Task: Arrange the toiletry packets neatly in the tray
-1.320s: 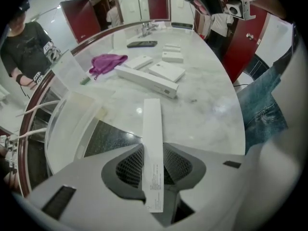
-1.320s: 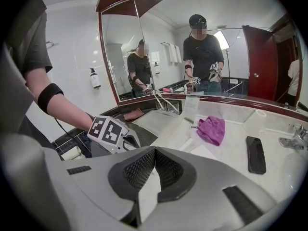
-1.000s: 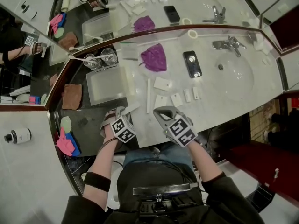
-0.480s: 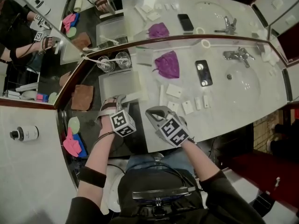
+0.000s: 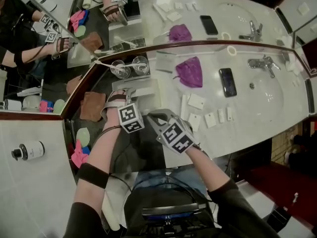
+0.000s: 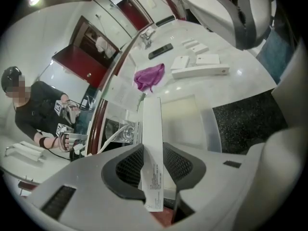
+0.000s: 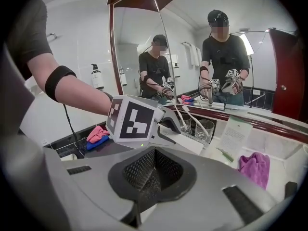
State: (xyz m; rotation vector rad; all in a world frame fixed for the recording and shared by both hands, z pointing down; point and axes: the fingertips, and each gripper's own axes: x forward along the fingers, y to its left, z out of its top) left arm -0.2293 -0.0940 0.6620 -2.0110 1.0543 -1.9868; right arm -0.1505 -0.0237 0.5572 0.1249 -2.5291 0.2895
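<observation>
- At centre-left of the head view, the left gripper [image 5: 123, 99] hangs over the near end of the tray [image 5: 151, 85]. The tray sits on the pale counter [image 5: 257, 128], just below the two glasses [image 5: 130, 66].
- Seen from the left gripper view, the long white packet [image 6: 152, 124] stands on edge and runs straight out from the jaws, up the frame. The tray's floor shows just right of it and beyond. The packet's long axis looks roughly in line with the tray's left wall, so the placing appears to need a descent more than a turn.
- Whether the packet's far end touches the tray cannot be told.
- The left jaws stand narrowly apart, both pads pressed on the packet's flat sides, with its printed end sticking back past them.
- The right gripper [image 5: 151, 117] sits just lower right of the left one, close beside it and aimed at its marker cube. In the right gripper view its jaws are fully together with nothing between them.
- The loose packets [image 5: 196, 101] lie well right of the tray near the purple cloth [image 5: 189, 72]. Among them is a second long packet [image 5: 184, 107]. The right gripper is the nearer to them, the left the nearer to the tray.
</observation>
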